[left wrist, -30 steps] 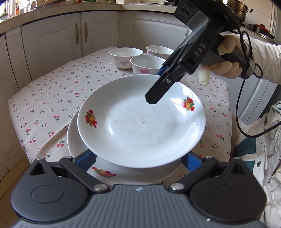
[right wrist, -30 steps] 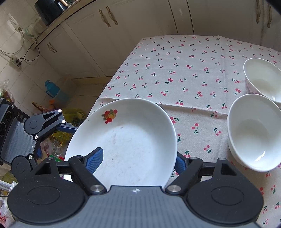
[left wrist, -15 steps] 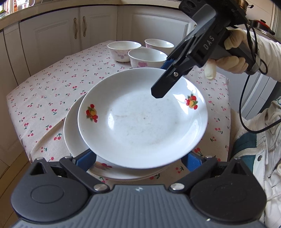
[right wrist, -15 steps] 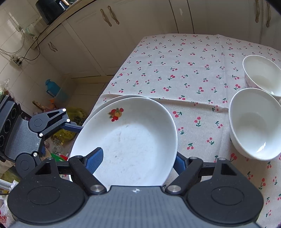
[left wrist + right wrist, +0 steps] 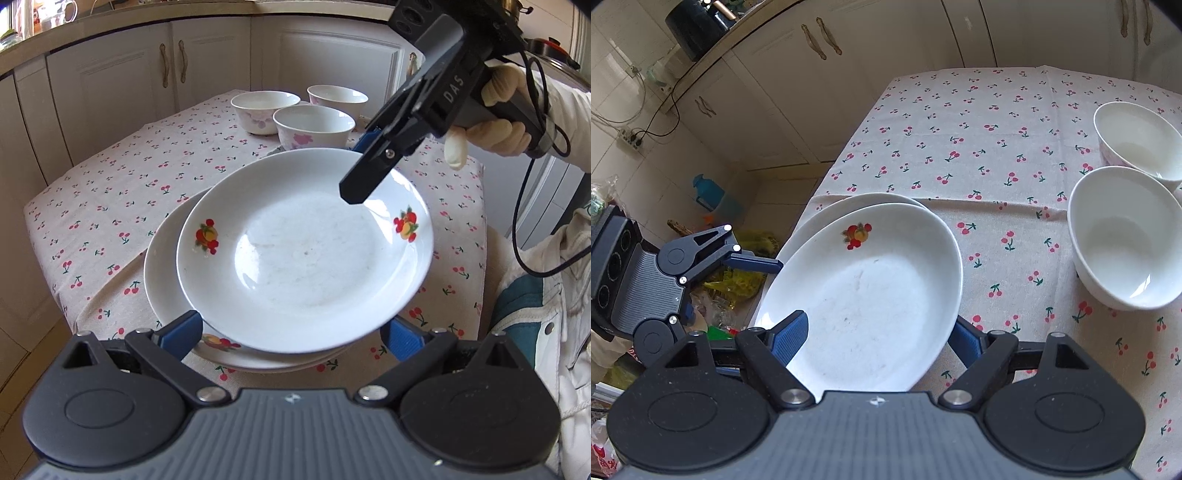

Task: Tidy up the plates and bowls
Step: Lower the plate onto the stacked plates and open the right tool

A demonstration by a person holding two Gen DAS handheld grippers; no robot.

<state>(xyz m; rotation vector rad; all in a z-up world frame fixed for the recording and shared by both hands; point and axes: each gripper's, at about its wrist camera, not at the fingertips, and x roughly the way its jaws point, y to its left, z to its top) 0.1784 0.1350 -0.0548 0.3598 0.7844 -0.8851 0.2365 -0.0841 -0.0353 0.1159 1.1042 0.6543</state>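
Top plate: the white plate with fruit motifs [image 5: 303,254] is carried tilted over a second plate [image 5: 162,266] that lies on the cherry-print tablecloth [image 5: 110,206] at the near edge of the table.
Change: a second ago only a sliver of the lower plate showed at the left — now the two rims nearly line up, a crescent still bare on the left.
Right gripper: right gripper [image 5: 875,336] has its blue pads on either side of the plate's near rim, apparently clamped on it.
Left gripper: left gripper [image 5: 291,332] straddles the opposite rim; whether it presses on the plate I cannot tell.
Bowls: three bowls [image 5: 314,127] stand unstacked at the far end.
Meaning: stacking looks almost done — lowering and release remain, then the bowls.
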